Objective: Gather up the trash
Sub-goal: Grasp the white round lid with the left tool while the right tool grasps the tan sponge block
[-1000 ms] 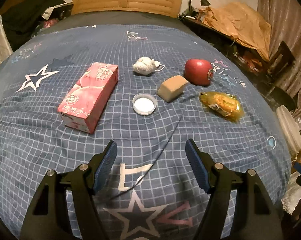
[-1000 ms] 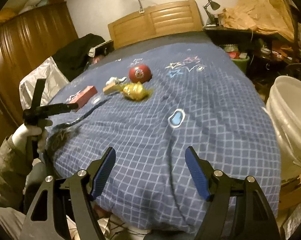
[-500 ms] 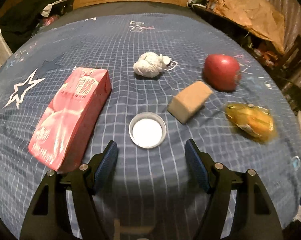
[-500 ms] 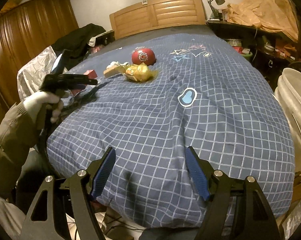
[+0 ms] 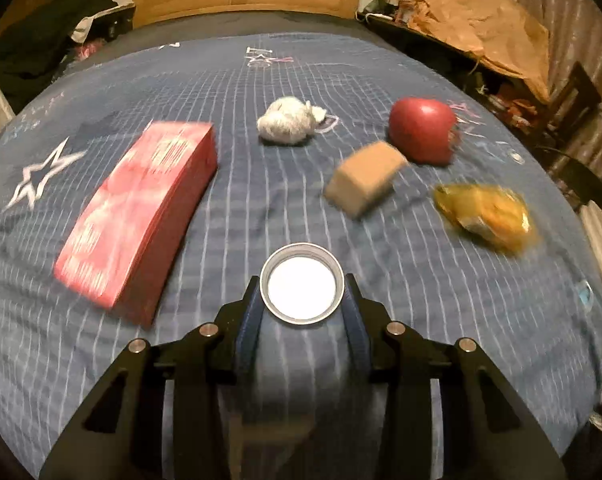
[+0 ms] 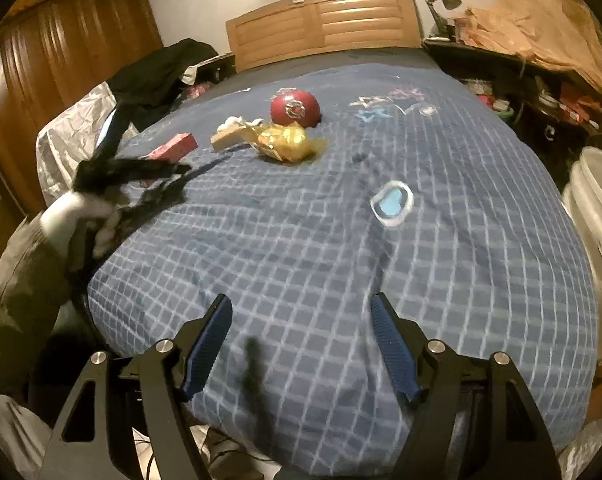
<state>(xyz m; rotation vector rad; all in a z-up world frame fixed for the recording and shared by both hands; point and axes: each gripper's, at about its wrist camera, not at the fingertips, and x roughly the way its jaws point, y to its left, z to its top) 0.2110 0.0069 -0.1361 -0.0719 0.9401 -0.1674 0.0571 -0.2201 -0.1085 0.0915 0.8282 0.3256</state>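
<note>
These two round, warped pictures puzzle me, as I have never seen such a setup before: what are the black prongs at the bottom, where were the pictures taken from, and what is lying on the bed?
No robot here: a person holds a two-fingered grabber in each hand, each with a wide-angle camera looking along its fingers. One picture is from the left gripper, one from the right gripper.

On the blue checked bedspread lie a pink carton, a white lid, a crumpled tissue, a tan block, a red apple and a yellow wrapper.

The left gripper's jaws are closing around the lid, beside its rim. The right one is open, holding nothing. A white bucket stands beside the bed.
</note>
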